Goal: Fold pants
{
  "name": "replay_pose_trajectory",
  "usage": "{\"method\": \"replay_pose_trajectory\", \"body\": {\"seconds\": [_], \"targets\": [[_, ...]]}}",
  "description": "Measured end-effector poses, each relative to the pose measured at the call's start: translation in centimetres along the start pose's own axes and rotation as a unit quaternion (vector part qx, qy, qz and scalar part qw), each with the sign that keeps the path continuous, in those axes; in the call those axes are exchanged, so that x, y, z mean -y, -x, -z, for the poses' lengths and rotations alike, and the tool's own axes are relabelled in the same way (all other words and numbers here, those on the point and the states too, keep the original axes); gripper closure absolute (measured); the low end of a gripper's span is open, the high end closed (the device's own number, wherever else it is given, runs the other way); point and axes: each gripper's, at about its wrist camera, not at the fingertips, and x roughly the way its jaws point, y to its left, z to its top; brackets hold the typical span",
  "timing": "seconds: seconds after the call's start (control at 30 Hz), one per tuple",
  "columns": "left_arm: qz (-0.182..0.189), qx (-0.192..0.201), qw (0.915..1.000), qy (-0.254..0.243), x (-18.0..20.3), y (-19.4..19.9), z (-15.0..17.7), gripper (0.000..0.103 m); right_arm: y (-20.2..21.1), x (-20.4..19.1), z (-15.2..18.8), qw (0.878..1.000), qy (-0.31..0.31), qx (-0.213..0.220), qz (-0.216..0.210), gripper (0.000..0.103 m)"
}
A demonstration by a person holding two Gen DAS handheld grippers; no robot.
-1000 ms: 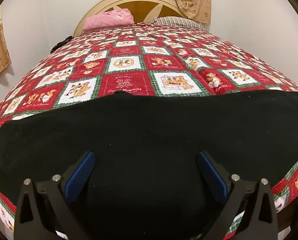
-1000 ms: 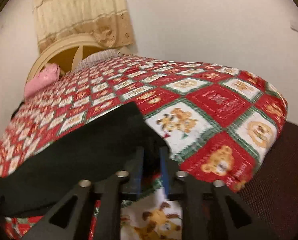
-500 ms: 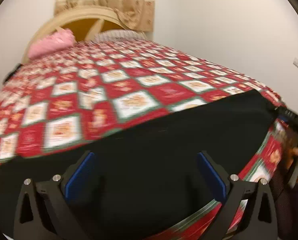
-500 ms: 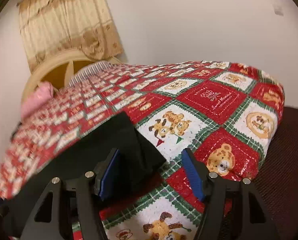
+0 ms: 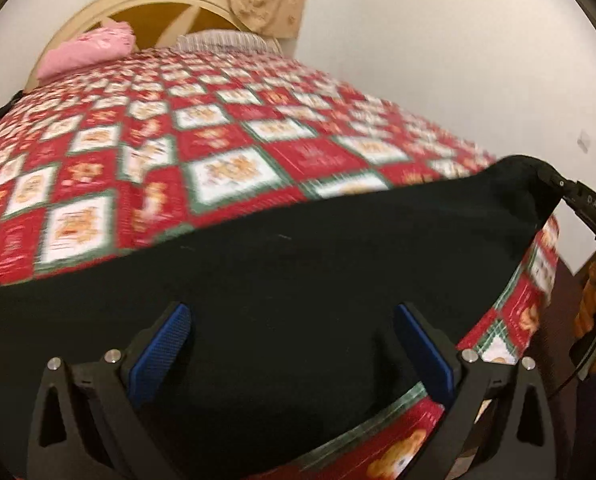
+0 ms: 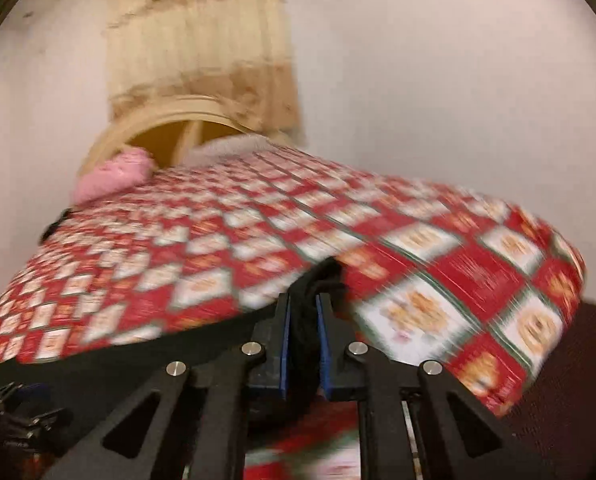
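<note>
Black pants (image 5: pixel 298 260) lie spread across the near end of a bed with a red patchwork quilt (image 5: pixel 217 140). My left gripper (image 5: pixel 291 316) hovers open just above the middle of the pants, with nothing between its blue pads. My right gripper (image 6: pixel 302 300) is closing its jaws on the right corner of the pants (image 6: pixel 304 332), and black fabric is bunched between the pads. In the left wrist view that corner (image 5: pixel 530 184) is raised off the quilt at the right, held by the right gripper's black body (image 5: pixel 590 208). A hand (image 5: pixel 594 304) shows below it.
A pink pillow (image 5: pixel 85 50) and a striped pillow (image 5: pixel 221 40) rest against the cream headboard (image 5: pixel 157 4) at the far end. A beige curtain (image 6: pixel 201 40) hangs behind. A white wall runs along the bed's right side, with dark floor (image 6: pixel 578 380) below.
The right jaws, open around the pants corner half a second ago, have come together on it and lifted it. The left gripper swung right over the pants, still open.
</note>
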Motion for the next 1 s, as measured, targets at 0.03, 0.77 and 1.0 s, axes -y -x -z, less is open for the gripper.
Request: {"method": "replay_pose_trajectory", "body": {"seconds": [0.03, 0.77, 1.0], "targets": [[-0.006, 0.006, 1.0000, 0.004, -0.9, 0.7, 0.1, 0.000, 0.2, -1.3, -0.1, 1.000, 0.011, 0.003, -0.011, 0.091], [-0.091, 0.002, 0.9916, 0.091, -13.2, 2.7, 4.0, 0.000, 0.4, -28.1, 12.1, 0.953, 0.216, -0.017, -0.212, 0.091], [-0.105, 0.010, 0.9907, 0.085, -14.2, 3.5, 4.1, 0.000, 0.8, -30.3, 14.6, 0.938, 0.255, -0.028, -0.231, 0.091]]}}
